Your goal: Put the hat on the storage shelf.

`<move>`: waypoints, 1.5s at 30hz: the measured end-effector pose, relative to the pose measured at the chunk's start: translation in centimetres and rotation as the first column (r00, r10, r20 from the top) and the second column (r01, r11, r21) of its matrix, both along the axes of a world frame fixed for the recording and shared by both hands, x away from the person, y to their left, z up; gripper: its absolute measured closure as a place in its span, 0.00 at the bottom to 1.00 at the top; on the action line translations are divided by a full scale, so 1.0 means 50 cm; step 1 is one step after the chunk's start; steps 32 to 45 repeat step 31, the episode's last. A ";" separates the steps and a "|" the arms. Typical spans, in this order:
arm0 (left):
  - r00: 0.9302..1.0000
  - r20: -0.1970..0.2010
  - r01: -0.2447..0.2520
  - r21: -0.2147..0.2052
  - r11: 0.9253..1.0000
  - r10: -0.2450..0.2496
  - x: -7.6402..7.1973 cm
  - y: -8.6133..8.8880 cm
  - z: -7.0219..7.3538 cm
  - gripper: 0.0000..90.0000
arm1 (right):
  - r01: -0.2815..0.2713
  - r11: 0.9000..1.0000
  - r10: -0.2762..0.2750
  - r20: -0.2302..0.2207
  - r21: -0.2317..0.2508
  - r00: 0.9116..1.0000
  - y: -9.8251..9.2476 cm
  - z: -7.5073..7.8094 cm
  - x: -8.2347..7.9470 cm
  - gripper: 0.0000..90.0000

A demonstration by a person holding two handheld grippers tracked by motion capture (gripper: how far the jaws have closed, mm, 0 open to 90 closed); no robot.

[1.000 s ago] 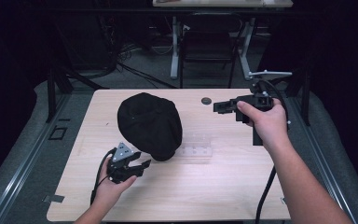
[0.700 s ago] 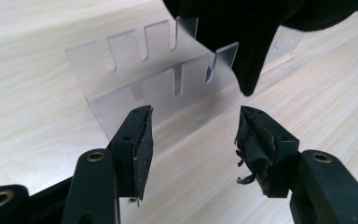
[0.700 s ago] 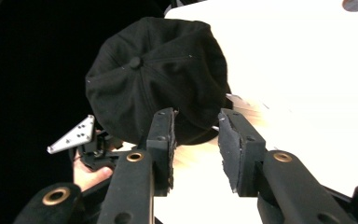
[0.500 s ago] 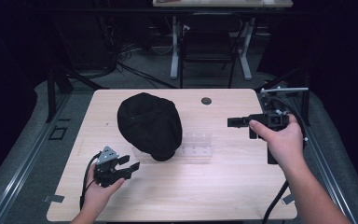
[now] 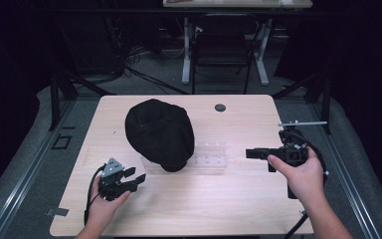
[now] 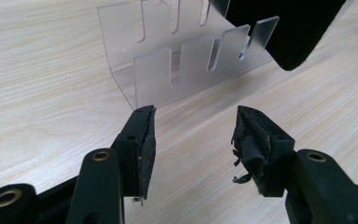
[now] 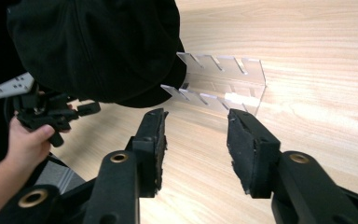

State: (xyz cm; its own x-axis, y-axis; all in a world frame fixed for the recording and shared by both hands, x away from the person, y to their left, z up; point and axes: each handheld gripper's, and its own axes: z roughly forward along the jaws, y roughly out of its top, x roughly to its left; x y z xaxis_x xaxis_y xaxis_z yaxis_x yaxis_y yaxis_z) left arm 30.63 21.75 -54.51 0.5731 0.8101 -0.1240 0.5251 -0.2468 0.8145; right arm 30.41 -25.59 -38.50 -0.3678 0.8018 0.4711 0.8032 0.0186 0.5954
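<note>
A black cap [image 5: 160, 133] rests over the left end of a clear slotted acrylic rack [image 5: 210, 154] on the wooden table [image 5: 229, 199]. My left gripper [image 5: 138, 180] lies low at the front left, pointing toward the rack [image 6: 186, 65] and the cap's brim [image 6: 289, 28]. Its jaws [image 6: 193, 126] are open; they have just been closing slightly, with nothing between them. My right gripper [image 5: 248, 153] hovers at the right, level, aimed left at the rack [image 7: 223, 79] and cap [image 7: 98, 46]. Its jaws [image 7: 196, 126] have just been opening, and nothing is between them.
A small dark round grommet [image 5: 220, 107] sits near the table's far edge. A chair and desk legs [image 5: 224, 55] stand on the floor beyond the table. The left hand with its gripper [image 7: 91, 109] appears under the cap in the right gripper view.
The right gripper has moved from the far right of the cap toward the near right side and lower. The left gripper has shifted a little to the left.
</note>
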 end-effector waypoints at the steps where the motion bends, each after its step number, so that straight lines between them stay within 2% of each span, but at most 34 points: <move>1: 1.000 -0.004 0.003 0.006 1.000 -0.003 0.000 0.001 0.000 0.54 | -0.001 1.000 0.001 0.008 -0.010 1.000 0.000 -0.008 -0.004 0.62; 3: 1.000 -0.001 0.000 0.010 1.000 0.000 0.000 0.002 -0.004 0.54 | 0.006 0.999 -0.006 0.022 -0.041 1.000 0.002 -0.023 -0.012 0.62; 10: 1.000 -0.003 -0.002 0.026 1.000 0.002 0.000 0.000 -0.015 0.53 | 0.019 0.998 -0.017 0.034 -0.063 0.999 0.001 -0.089 -0.032 0.59; 17: 1.000 -0.004 -0.002 0.030 1.000 0.002 0.001 -0.001 -0.018 0.52 | 0.052 0.995 -0.045 0.077 -0.082 0.996 0.000 -0.161 -0.049 0.57; 20: 1.000 0.001 0.000 0.032 0.999 0.000 -0.001 -0.003 -0.017 0.52 | 0.086 0.989 -0.073 0.117 -0.117 0.990 0.001 -0.189 -0.058 0.57; 22: 1.000 0.010 0.005 0.031 1.000 -0.005 -0.001 -0.003 -0.016 0.51 | 0.115 0.982 -0.092 0.157 -0.149 0.983 -0.001 -0.206 -0.063 0.57; 26: 1.000 0.015 0.003 0.029 1.000 -0.003 -0.001 -0.002 -0.014 0.50 | 0.158 0.978 -0.132 0.182 -0.139 0.974 -0.009 -0.234 -0.071 0.56; 29: 1.000 0.003 0.001 0.007 1.000 -0.001 0.000 0.002 -0.012 0.49 | 0.183 0.973 -0.155 0.195 -0.140 0.969 -0.016 -0.254 -0.076 0.54; 30: 1.000 -0.005 0.001 -0.018 1.000 -0.001 0.001 0.005 -0.010 0.48 | 0.189 0.971 -0.159 0.198 -0.144 0.967 -0.018 -0.262 -0.078 0.54; 31: 1.000 -0.013 0.002 -0.071 0.997 -0.003 0.003 0.007 -0.009 0.47 | 0.198 0.969 -0.166 0.205 -0.146 0.965 -0.020 -0.269 -0.080 0.54; 45: 1.000 -0.013 0.002 -0.071 0.997 -0.003 0.003 0.007 -0.009 0.47 | 0.198 0.969 -0.166 0.205 -0.146 0.965 -0.020 -0.269 -0.080 0.54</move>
